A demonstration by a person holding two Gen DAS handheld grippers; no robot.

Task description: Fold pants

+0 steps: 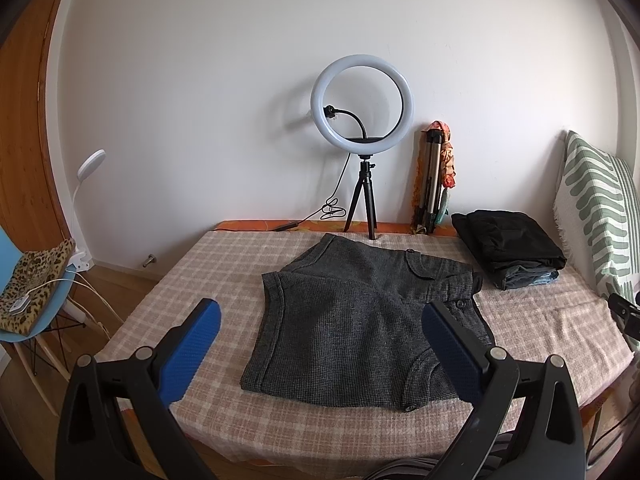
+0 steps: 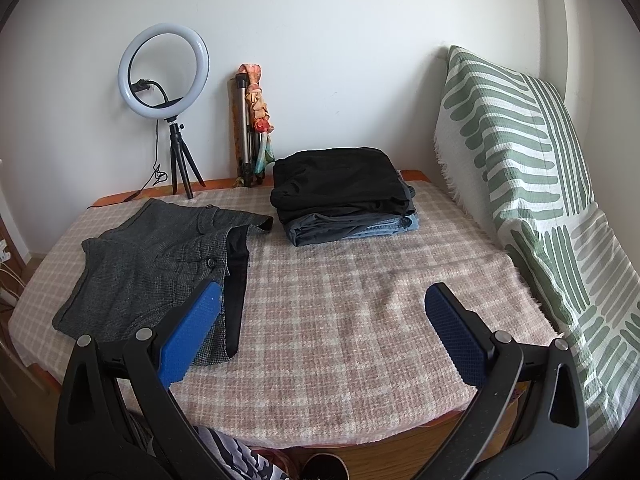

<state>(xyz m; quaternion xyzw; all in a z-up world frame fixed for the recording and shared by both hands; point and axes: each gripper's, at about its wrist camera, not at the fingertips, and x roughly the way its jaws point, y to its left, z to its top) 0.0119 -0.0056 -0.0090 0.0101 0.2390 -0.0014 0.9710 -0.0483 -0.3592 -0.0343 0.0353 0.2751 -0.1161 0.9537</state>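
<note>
both claws spread and empty, left gripper (image 1: 320,354) and right gripper (image 2: 322,336). we'd pinch the dark grey tweed shorts (image 1: 360,320) at both waistband corners, then fold across evenly.

Bed (image 2: 360,320) in pink checked blanket, grey shorts (image 1: 360,320), folded clothes stack (image 2: 344,200), ring light tripod (image 1: 362,200)

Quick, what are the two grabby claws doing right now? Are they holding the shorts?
Left gripper: open, holding nothing, above the grey shorts.
Right gripper: open, holding nothing, over the checked blanket.
</note>
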